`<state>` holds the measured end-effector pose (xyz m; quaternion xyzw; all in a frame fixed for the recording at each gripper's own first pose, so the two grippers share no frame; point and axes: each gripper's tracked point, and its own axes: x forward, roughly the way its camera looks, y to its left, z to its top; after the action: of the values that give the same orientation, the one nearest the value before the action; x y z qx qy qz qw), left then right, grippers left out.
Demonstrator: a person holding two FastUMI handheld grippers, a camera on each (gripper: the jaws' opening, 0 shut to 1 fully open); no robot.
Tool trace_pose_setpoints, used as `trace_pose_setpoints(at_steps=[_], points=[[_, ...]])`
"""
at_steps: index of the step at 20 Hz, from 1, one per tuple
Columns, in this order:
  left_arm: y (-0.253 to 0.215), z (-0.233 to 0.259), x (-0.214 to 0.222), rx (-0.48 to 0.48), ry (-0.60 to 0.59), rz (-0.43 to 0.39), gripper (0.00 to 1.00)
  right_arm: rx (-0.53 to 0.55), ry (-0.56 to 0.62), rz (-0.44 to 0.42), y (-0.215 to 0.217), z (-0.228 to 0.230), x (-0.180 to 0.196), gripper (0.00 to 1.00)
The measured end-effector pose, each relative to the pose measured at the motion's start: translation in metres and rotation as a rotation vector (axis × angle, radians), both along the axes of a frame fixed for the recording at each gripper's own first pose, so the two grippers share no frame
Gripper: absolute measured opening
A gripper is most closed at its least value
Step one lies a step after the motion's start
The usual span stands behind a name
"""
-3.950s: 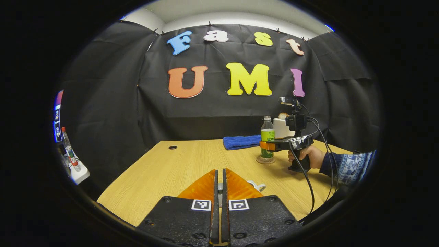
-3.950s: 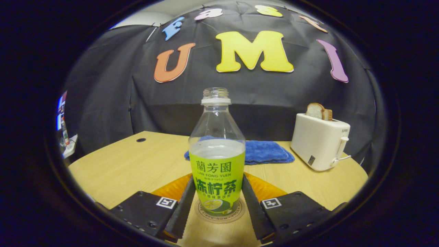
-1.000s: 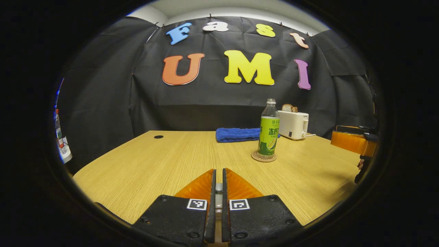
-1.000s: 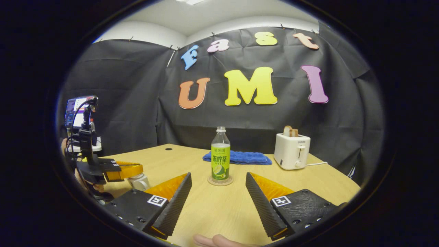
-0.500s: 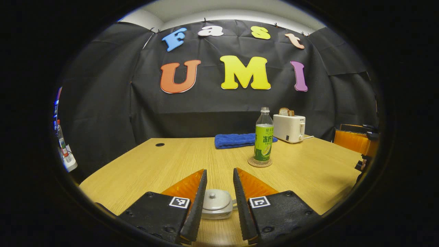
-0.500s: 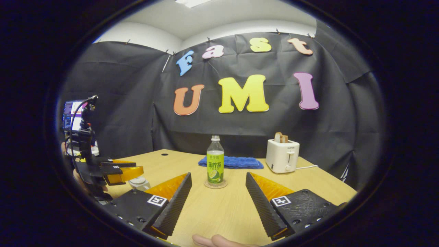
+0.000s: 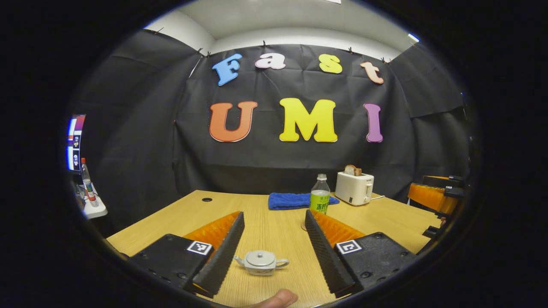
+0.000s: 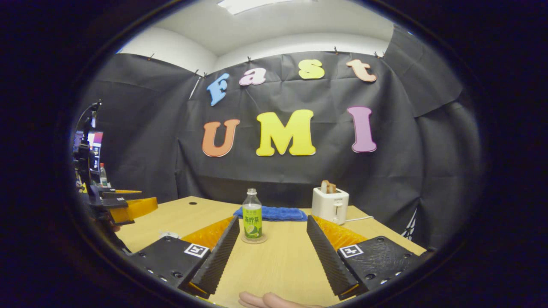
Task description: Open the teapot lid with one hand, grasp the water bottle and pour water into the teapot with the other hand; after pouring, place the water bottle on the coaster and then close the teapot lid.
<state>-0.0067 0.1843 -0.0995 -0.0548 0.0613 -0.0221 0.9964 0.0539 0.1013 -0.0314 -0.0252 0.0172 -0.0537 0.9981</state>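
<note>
A small grey teapot (image 7: pixel 261 262) with its lid (image 7: pixel 260 257) on stands on the wooden table (image 7: pixel 274 233), low between the spread fingers of my left gripper (image 7: pixel 274 214), which is open and holds nothing. The green-labelled water bottle (image 7: pixel 320 201) stands upright farther back. In the right gripper view the bottle (image 8: pixel 252 220) rests on its round coaster (image 8: pixel 253 240), well ahead of my right gripper (image 8: pixel 272 218), which is open and empty. The left gripper (image 8: pixel 124 207) hovers at the left, with the teapot's top (image 8: pixel 169 234) peeking out below it.
A white toaster (image 8: pixel 330 204) with bread and a folded blue cloth (image 8: pixel 274 213) sit at the back of the table. The right gripper (image 7: pixel 432 197) shows at the right edge of the left gripper view. A person's fingertips (image 8: pixel 265 299) show at the bottom.
My left gripper has opened off the teapot lid and pulled back and up, leaving the lid on the pot. My right gripper has let go of the bottle and backed away from it.
</note>
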Motion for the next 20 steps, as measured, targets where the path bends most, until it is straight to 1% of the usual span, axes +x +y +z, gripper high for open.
trace_pose_setpoints(at_steps=[1,2,5,9,12,16,20], points=[[0.0,0.007,-0.002,-0.002,-0.008,0.0,0.96,0.002,0.004,-0.01,-0.002,0.003,-0.004,0.95],[0.0,0.012,-0.006,0.001,-0.01,0.003,0.98,0.01,0.005,-0.012,-0.002,0.006,-0.008,0.95],[0.004,0.02,-0.016,0.02,-0.015,0.031,0.98,0.03,0.009,-0.033,-0.008,0.009,-0.018,0.94],[-0.004,0.027,-0.028,0.005,-0.007,0.013,0.98,0.047,0.022,-0.052,-0.017,0.007,-0.027,0.95],[-0.006,0.035,-0.038,0.029,-0.02,0.011,0.98,0.051,0.025,-0.074,-0.023,0.007,-0.032,0.95],[-0.012,0.033,-0.043,0.059,-0.016,-0.003,0.98,0.034,0.046,-0.056,-0.015,0.002,-0.035,0.94],[-0.013,0.025,-0.039,0.074,0.004,-0.005,0.98,0.003,0.049,-0.036,-0.008,0.0,-0.034,0.94]])
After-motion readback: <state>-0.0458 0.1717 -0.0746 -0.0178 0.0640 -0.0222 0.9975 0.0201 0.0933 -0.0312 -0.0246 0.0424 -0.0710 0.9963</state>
